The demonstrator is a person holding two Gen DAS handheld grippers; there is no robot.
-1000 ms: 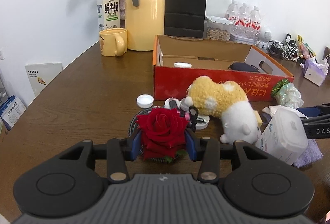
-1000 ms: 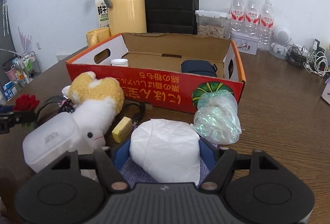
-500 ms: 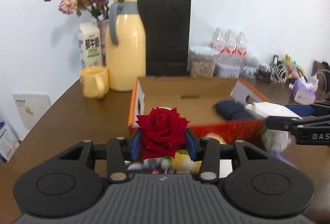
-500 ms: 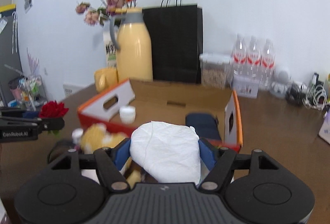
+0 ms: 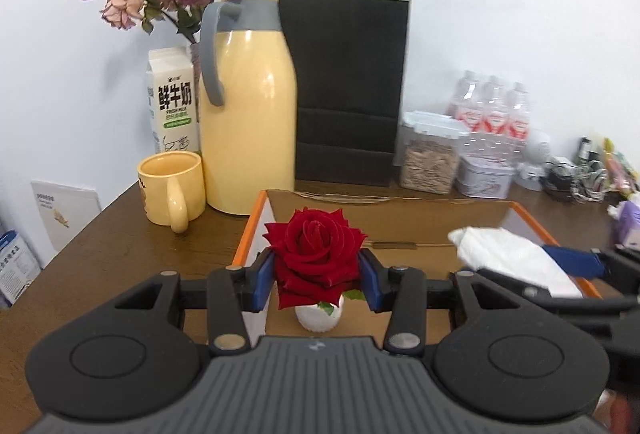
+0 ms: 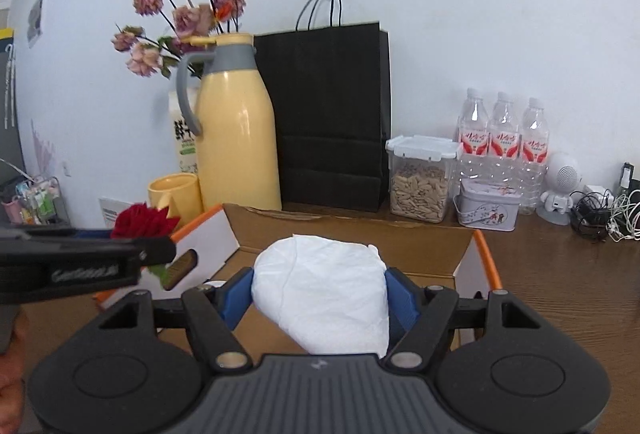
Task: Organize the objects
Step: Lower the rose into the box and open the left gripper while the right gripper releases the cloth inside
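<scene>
The left gripper pinched a red rose between its blue pads. The right gripper pinched a white soft bundle the same way. Both were up in the air over the open cardboard box with orange edges. The rose was over the box's left edge, and the bundle was near its right edge. Inside the box there was bare brown floor between them, with room to move.

Behind the box stood a yellow jug, a black paper bag and a yellow mug, close to the back edge.

Only the left view showed a small white pot under the rose. Only the right view showed a little white robot toy and tangled cables far right
</scene>
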